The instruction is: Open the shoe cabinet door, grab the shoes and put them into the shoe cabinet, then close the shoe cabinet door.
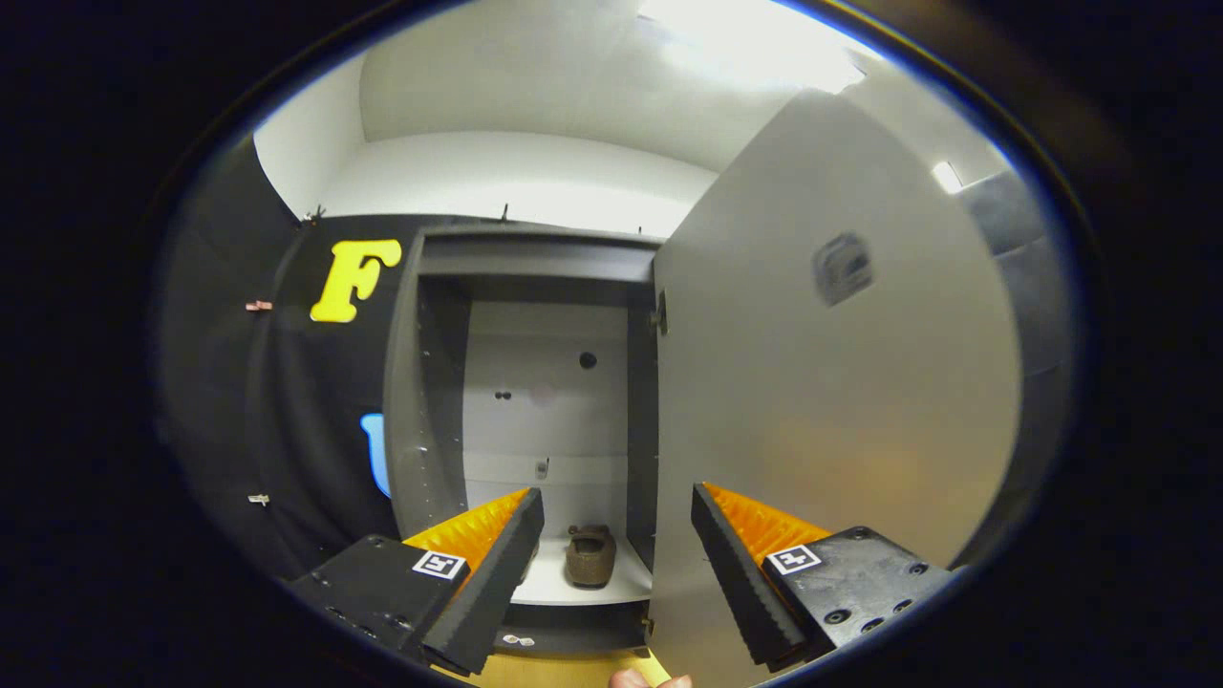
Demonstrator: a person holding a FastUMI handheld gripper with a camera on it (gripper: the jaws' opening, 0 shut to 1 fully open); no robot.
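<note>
The shoe cabinet [535,258] stands ahead with its door [822,401] swung wide to the right. Inside, on the white bottom shelf [611,585], a brown shoe [590,555] rests, partly flanked by my left finger; a second shoe may lie behind that finger, hidden. My gripper [616,521] is open with nothing between its fingers, held back from the cabinet. The shoe sits beyond the fingers, in the gap between them. The door's edge runs just left of the right finger [740,573].
The booth's black cloth wall [306,411] hangs to the left of the cabinet. A small handle plate [843,268] sits on the door's face. A wooden floor strip [564,669] shows below the cabinet, with a fingertip of a person's hand [635,679] at the bottom.
</note>
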